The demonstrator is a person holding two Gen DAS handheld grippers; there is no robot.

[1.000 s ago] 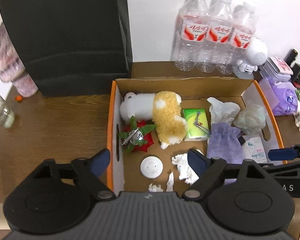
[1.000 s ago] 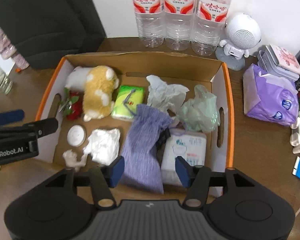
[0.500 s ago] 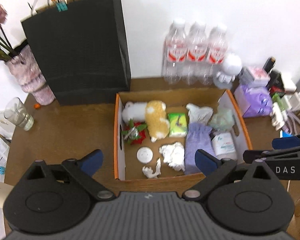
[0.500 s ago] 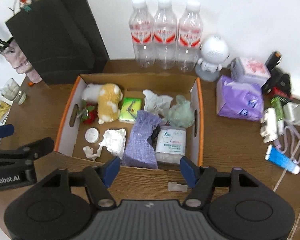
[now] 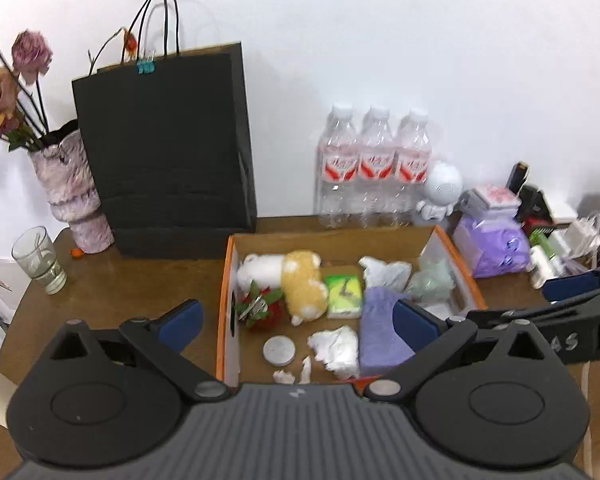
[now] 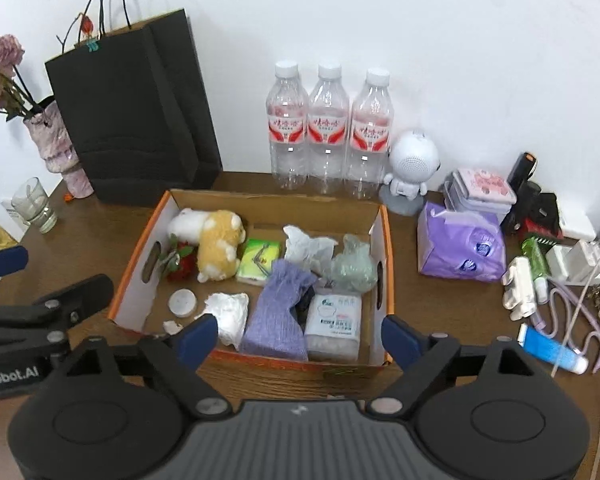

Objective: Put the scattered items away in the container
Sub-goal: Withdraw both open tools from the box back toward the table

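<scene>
The near wall of the cardboard box is hidden behind the left tongs housing at 6 o'clock. The purple pouch covers a dark item; its identity cannot be determined. Print on the white packet is too small to read. The flowers are cut off at 9 o'clock. The left-wrist view is slightly blurred.

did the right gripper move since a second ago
Yes. The right gripper has pulled up and back from the cardboard box, which now looks smaller; its jaws are opening with nothing between them.
</scene>
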